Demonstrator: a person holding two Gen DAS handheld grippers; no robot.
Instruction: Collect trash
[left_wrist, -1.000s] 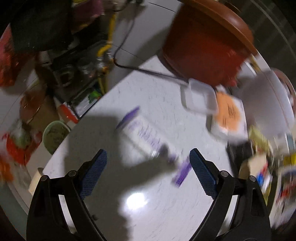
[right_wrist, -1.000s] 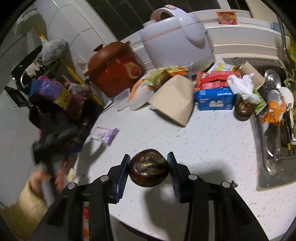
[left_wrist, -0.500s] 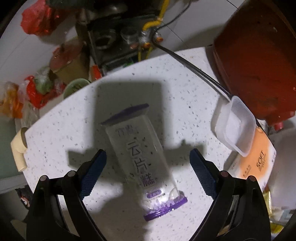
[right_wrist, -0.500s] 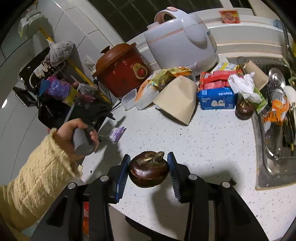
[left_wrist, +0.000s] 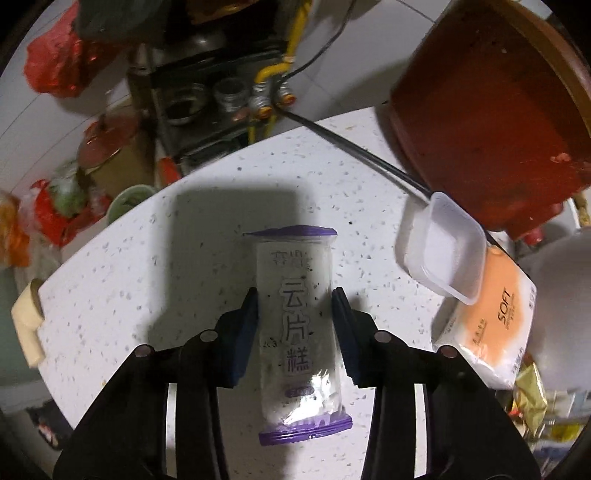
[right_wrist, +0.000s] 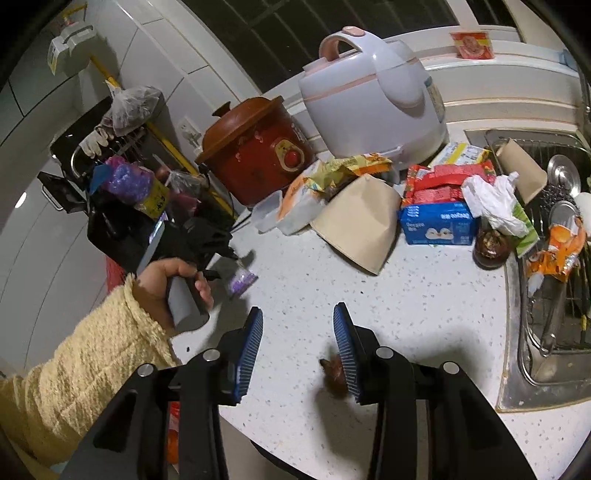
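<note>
On the speckled counter (left_wrist: 155, 258), the left gripper (left_wrist: 295, 332) is closing its jaws around a clear purple-ended wrapper (left_wrist: 299, 325) lying flat, pads touching its sides. The right gripper (right_wrist: 298, 349) is standing apart and empty, jaws just narrowing, a brown husk (right_wrist: 332, 376) blurred beside its right finger. Best practice: squeezing mid-length, lifting straight to avoid slippage.

"云片糕" on clear wrapper (left_wrist: 300, 328), "SOFT" (orange) tissue pack (left_wrist: 491, 325)
</note>
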